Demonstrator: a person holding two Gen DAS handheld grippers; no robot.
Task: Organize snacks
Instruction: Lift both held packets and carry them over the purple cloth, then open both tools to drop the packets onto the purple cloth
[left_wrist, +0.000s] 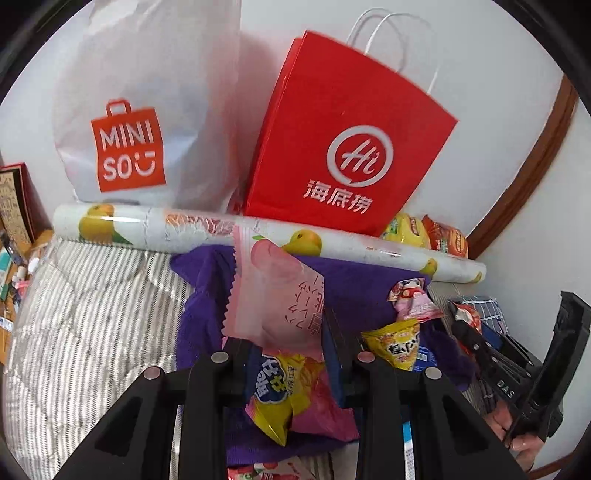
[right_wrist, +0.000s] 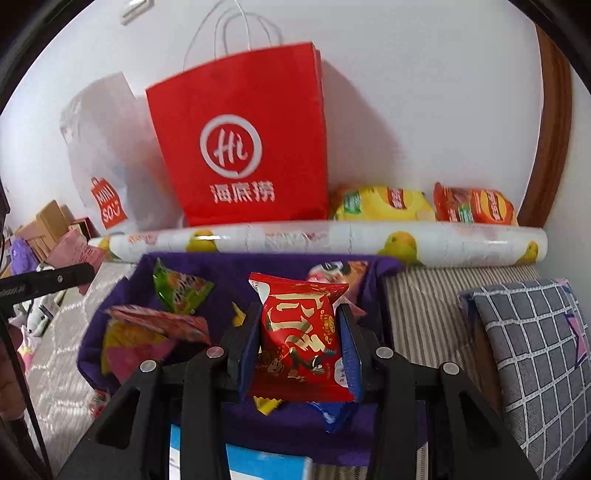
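Observation:
My left gripper (left_wrist: 284, 332) is shut on a pink peach-print snack packet (left_wrist: 273, 295), which stands up between the fingers above a purple fabric bin (left_wrist: 207, 295). In that bin lie a yellow-and-blue packet (left_wrist: 280, 387), a yellow packet (left_wrist: 395, 343) and a small pink packet (left_wrist: 413, 302). My right gripper (right_wrist: 299, 314) is shut on a red snack packet with gold characters (right_wrist: 299, 339), held over the same purple bin (right_wrist: 229, 266). A green packet (right_wrist: 181, 288) and a red-and-pink packet (right_wrist: 159, 321) lie inside it. Each gripper shows at the edge of the other's view.
A red paper bag (left_wrist: 351, 129) and a white Miniso bag (left_wrist: 140, 110) lean on the wall behind a fruit-print roll (left_wrist: 184, 229). Yellow (right_wrist: 384, 206) and orange (right_wrist: 476, 206) snack bags lie behind the roll. A checked cushion (right_wrist: 535, 350) lies at the right on striped bedding (left_wrist: 92, 314).

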